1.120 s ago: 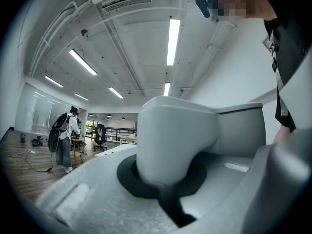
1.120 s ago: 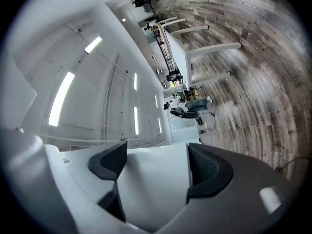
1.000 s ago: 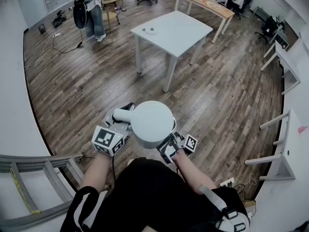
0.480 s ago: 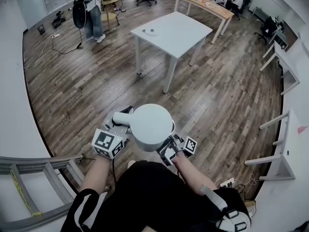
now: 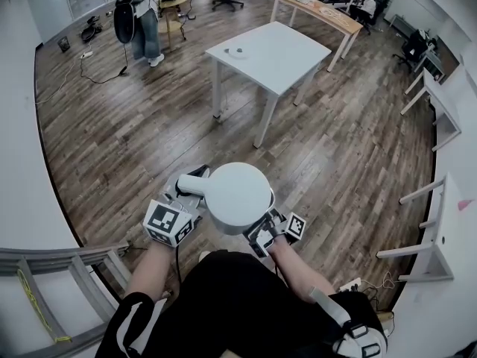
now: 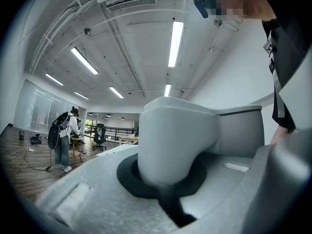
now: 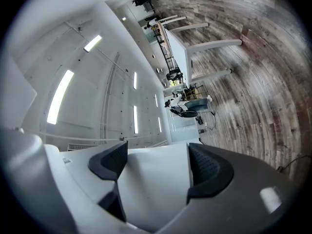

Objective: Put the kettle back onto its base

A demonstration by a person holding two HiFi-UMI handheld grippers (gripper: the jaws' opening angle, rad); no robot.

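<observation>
Left gripper [image 5: 192, 189] and right gripper [image 5: 262, 228] clamp the white kettle [image 5: 237, 198]

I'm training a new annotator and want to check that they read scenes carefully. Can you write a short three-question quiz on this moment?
1. True or false: the kettle stands on the white table.
2. Whose jaws are shut on the kettle's handle? A. left gripper B. right gripper C. neither
3. Fill in: the kettle is held above a ____ floor.
Key: 1 false; 2 A; 3 wooden.
</observation>
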